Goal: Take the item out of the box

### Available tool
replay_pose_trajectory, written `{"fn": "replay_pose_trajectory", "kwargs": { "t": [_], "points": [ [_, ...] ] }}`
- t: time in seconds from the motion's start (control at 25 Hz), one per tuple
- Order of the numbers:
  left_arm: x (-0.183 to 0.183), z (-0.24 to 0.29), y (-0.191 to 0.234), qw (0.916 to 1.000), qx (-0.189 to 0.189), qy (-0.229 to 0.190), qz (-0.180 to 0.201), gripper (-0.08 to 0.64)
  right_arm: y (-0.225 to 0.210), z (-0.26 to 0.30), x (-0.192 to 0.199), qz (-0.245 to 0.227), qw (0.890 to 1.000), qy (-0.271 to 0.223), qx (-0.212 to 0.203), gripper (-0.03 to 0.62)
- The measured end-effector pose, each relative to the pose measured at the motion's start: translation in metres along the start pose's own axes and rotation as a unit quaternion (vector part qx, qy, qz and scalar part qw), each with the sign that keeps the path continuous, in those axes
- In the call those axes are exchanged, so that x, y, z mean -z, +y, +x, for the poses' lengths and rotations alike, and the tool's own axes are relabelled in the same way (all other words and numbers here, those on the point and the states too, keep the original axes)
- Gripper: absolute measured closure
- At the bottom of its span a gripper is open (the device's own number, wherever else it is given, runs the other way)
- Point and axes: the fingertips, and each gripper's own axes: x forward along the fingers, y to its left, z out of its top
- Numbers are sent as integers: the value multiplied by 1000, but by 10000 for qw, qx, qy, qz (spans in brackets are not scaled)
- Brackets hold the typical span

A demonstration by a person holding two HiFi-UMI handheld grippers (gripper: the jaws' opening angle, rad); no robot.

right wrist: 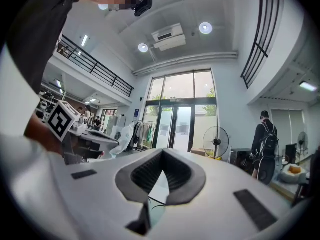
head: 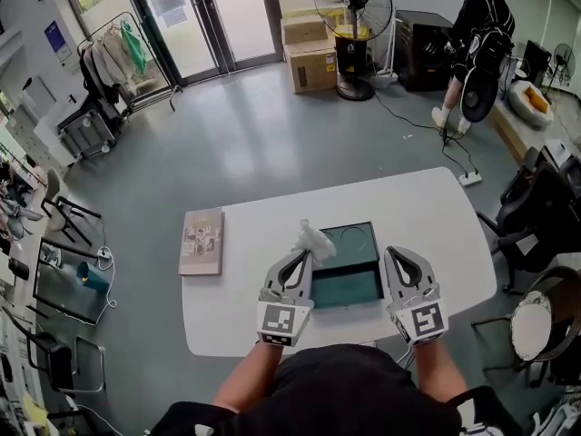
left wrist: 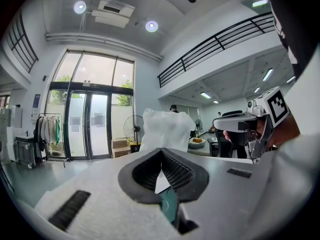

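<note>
A dark green box (head: 348,287) lies open on the white table (head: 436,216), its lid part (head: 352,241) just behind it. My left gripper (head: 304,254) hangs over the box's left edge and is shut on a white crumpled wrapped item (head: 314,240). In the left gripper view that item (left wrist: 167,129) stands up out of the closed jaws (left wrist: 161,151). My right gripper (head: 396,253) hovers at the box's right edge, its jaw tips together with nothing between them (right wrist: 162,154). From the right gripper view, the left gripper with the white item (right wrist: 125,134) shows at the left.
A brown book (head: 201,241) lies on the table's left part. A black chair (head: 536,207) stands at the table's right end and a power strip (head: 469,178) lies on the floor behind. Farther back are a standing fan (head: 352,12), cardboard boxes (head: 311,62) and a person (head: 477,39).
</note>
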Motion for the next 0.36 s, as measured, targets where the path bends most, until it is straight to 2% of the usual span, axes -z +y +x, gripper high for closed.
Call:
{"fn": "replay_pose_trajectory", "kwargs": {
  "t": [0.08,0.36],
  "points": [
    [-7,-1,-2,9998,-25,13,-189,548,3,-1,-1,-36,10000,77,-42,588],
    [1,1,-7,9999,49,45,-110,547,2,-4,0,-11,9999,127,-37,588]
  ]
}}
